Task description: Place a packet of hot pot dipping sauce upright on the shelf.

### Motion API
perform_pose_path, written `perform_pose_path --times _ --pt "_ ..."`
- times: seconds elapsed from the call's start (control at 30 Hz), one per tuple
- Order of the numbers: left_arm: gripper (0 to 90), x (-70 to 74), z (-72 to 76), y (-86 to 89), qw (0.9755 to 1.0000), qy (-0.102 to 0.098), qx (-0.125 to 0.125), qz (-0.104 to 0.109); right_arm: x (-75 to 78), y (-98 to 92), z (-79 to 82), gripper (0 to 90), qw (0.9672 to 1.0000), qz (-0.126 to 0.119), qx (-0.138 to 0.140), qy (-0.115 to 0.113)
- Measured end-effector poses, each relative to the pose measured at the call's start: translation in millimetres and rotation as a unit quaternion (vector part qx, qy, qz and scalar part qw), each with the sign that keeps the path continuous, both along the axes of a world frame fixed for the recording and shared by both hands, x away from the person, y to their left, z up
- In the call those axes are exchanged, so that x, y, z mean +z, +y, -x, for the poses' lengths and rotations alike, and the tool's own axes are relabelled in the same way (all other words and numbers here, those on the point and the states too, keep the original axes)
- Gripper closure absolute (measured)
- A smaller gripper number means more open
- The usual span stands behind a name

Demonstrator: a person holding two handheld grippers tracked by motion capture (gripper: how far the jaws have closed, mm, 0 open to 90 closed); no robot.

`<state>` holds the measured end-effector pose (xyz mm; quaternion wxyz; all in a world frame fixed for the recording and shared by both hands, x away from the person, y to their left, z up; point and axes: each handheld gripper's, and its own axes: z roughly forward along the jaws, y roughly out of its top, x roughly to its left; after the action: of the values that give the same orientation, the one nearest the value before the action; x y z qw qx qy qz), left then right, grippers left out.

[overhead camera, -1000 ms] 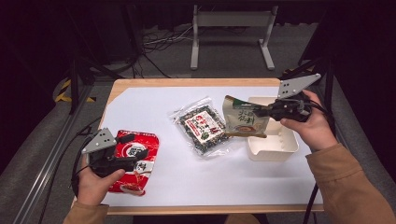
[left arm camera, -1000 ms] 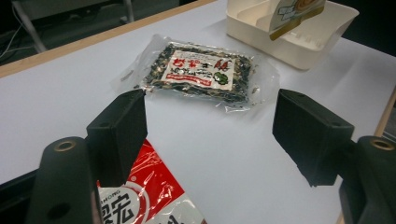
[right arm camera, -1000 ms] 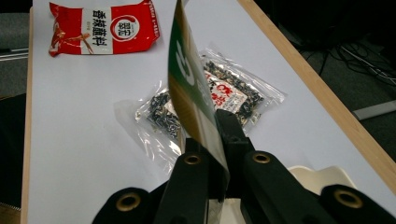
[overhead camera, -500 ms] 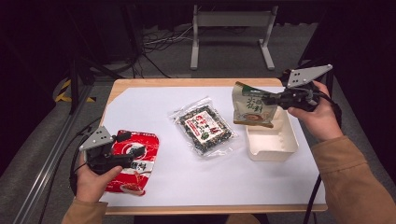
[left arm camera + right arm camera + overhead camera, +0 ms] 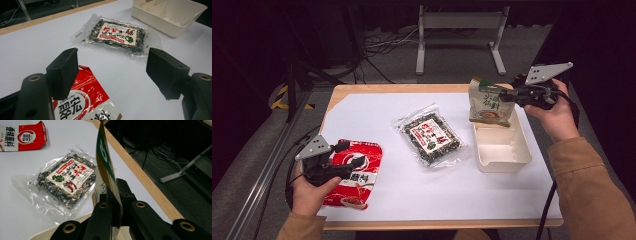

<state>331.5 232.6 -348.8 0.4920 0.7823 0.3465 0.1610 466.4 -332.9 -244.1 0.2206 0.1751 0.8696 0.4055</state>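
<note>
**Green pouch held above tray**

White sheet (image 5: 377, 125) over a pale wood table (image 5: 362, 89); dark room, grey floor, cables and a metal stand behind. Right gripper (image 5: 508, 96) clamped on the edge of a glossy green pouch (image 5: 489, 102), hanging upright over the far end of a cream plastic tray (image 5: 504, 150). Left gripper (image 5: 111, 72) jaws apart, empty, above a shiny red packet (image 5: 357, 175). Crinkly clear bag (image 5: 432, 136) of dark bits lies mid-sheet

The left hand-held gripper (image 5: 343, 165) covers part of the red packet (image 5: 357, 175); the green pouch (image 5: 106, 170) shows edge-on, its print unreadable; the white tray (image 5: 172, 15) is cut off
</note>
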Motion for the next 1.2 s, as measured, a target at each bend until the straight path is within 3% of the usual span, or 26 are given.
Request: perform_pose_path --times 0.6,1.2 --pt "26.5 -4.1 1.3 5.5 1.0000 0.005 0.008 -0.002 -11.5 -21.9 -31.4 89.4 0.9987 -0.009 -0.027 -0.043" --pt "26.5 -7.9 9.7 14.0 0.9996 0.013 0.025 0.001 -33.2 -19.1 -55.3 89.5 0.9985 0.020 -0.027 -0.042"
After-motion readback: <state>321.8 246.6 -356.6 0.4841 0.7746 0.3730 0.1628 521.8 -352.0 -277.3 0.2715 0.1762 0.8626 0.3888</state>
